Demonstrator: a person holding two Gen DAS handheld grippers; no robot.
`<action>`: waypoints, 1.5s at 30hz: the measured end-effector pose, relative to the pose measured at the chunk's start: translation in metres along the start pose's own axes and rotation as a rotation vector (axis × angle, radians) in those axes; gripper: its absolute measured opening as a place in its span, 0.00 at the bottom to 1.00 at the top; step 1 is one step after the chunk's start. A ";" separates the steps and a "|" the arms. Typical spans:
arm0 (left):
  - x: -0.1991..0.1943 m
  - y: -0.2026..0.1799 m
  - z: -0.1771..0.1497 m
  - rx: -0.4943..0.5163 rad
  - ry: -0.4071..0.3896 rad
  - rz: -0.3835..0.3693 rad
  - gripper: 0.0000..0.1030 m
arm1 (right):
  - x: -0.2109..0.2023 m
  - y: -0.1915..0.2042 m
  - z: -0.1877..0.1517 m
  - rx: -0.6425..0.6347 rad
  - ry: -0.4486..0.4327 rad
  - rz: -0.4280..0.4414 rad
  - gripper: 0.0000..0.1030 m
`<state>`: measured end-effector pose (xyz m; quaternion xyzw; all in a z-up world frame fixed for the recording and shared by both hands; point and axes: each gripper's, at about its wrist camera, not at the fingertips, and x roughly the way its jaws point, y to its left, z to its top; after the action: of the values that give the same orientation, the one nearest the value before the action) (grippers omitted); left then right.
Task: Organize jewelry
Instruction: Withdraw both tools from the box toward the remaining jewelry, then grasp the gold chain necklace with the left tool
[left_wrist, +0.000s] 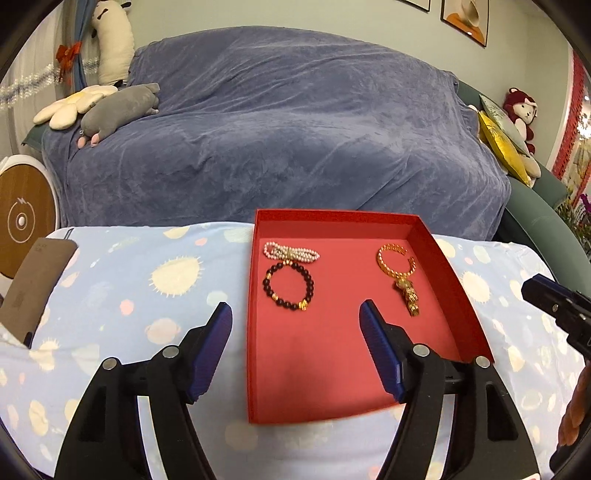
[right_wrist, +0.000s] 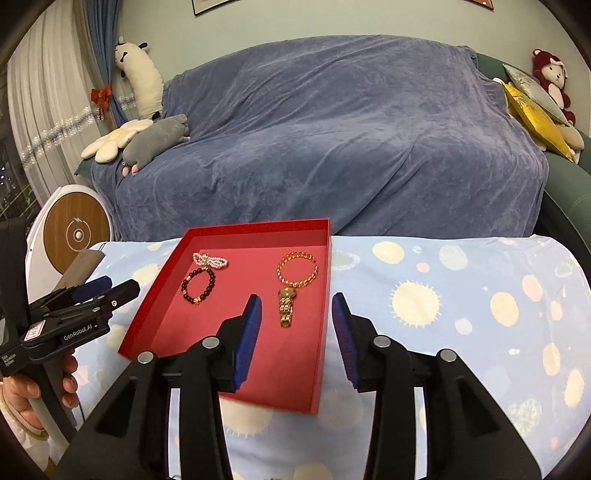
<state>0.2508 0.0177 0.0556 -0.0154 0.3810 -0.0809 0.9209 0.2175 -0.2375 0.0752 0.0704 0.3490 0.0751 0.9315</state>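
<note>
A shallow red tray (left_wrist: 458, 280) (right_wrist: 155, 295) lies on the table. In it lie a pearl bracelet (left_wrist: 291, 253) (right_wrist: 210, 260), a dark bead bracelet (left_wrist: 289, 286) (right_wrist: 198, 285), a gold chain bracelet (left_wrist: 395, 260) (right_wrist: 297, 271) and a gold watch (left_wrist: 408, 295) (right_wrist: 286, 306). My left gripper (left_wrist: 295, 314) is open and empty above the tray's near left part; it also shows in the right wrist view (right_wrist: 107, 290). My right gripper (right_wrist: 295, 306) is open and empty over the tray's right wall, near the watch; it also shows in the left wrist view (left_wrist: 554, 299).
The table wears a light blue cloth with sun and planet prints (left_wrist: 147, 295) (right_wrist: 461, 295). A brown card-like object (left_wrist: 33, 291) (right_wrist: 79, 267) lies at its left edge. Behind stand a sofa under a blue blanket (left_wrist: 295, 129), plush toys and a round white device (right_wrist: 70, 229).
</note>
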 end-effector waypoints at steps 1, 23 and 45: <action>-0.008 -0.001 -0.008 0.003 0.005 0.005 0.70 | -0.010 0.001 -0.006 0.005 0.000 0.005 0.42; -0.055 -0.026 -0.157 0.051 0.127 0.009 0.70 | -0.065 0.015 -0.149 -0.033 0.131 -0.017 0.43; -0.025 -0.033 -0.166 0.055 0.180 0.000 0.54 | -0.045 0.025 -0.163 -0.069 0.187 -0.006 0.43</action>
<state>0.1121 -0.0055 -0.0421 0.0173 0.4598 -0.0924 0.8830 0.0741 -0.2084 -0.0127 0.0296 0.4319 0.0905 0.8969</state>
